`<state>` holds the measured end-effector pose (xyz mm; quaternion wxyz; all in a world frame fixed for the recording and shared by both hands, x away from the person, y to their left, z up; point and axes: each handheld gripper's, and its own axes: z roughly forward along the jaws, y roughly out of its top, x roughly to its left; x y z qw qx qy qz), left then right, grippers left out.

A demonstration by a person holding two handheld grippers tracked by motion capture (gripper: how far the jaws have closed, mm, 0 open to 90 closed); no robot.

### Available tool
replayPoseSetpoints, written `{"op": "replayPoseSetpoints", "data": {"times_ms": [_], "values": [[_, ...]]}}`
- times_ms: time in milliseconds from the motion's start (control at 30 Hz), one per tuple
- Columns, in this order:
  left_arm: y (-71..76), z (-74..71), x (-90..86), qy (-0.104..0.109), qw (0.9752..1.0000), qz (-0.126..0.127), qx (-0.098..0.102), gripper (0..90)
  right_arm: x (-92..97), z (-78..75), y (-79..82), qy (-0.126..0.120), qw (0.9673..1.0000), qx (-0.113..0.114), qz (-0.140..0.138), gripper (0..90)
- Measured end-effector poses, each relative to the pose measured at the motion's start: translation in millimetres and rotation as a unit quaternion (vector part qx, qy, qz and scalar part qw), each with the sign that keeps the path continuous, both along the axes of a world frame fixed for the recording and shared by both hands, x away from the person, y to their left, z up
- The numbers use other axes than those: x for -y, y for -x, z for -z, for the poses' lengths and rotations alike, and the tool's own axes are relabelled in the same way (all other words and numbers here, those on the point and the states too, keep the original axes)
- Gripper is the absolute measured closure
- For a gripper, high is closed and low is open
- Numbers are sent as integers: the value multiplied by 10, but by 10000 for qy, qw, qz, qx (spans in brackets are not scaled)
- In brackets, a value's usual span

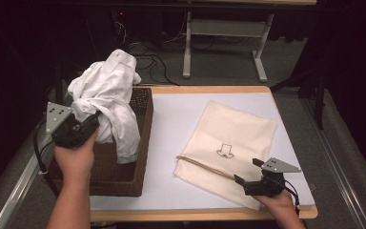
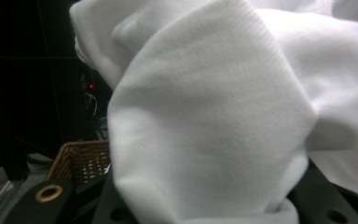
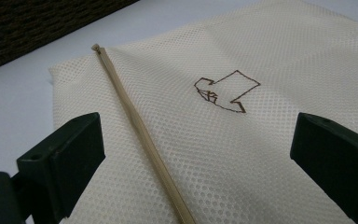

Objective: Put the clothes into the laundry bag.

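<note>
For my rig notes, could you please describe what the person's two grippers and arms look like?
Both are black handheld units. The left gripper and the right gripper each carry a grey three-cornered plate with small holes on top, and a black cable trails from each. The jaws are blocky, dark and flat-faced. Both forearms are bare, with no sleeves in view.

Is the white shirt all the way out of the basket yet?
Not quite. The left gripper holds the white shirt bunched up above the basket, but one end of it hangs down inside.
</note>
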<state>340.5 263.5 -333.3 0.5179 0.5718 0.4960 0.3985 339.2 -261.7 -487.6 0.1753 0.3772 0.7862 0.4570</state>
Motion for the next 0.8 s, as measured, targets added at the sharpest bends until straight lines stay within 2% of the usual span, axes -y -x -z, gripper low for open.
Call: {"op": "replayPoseSetpoints", "data": {"times_ms": [333, 567, 800], "values": [[-6, -278, 237, -68, 9995, 222, 234, 630, 8, -10, 2, -31, 10000, 24, -2, 32], [-8, -483, 449, -79, 9981, 435, 423, 632, 10, -11, 2, -45, 10000, 20, -6, 32], [-33, -566, 741, -40, 9958, 748, 532, 633, 13, -16, 6, -52, 10000, 25, -1, 32]]}}
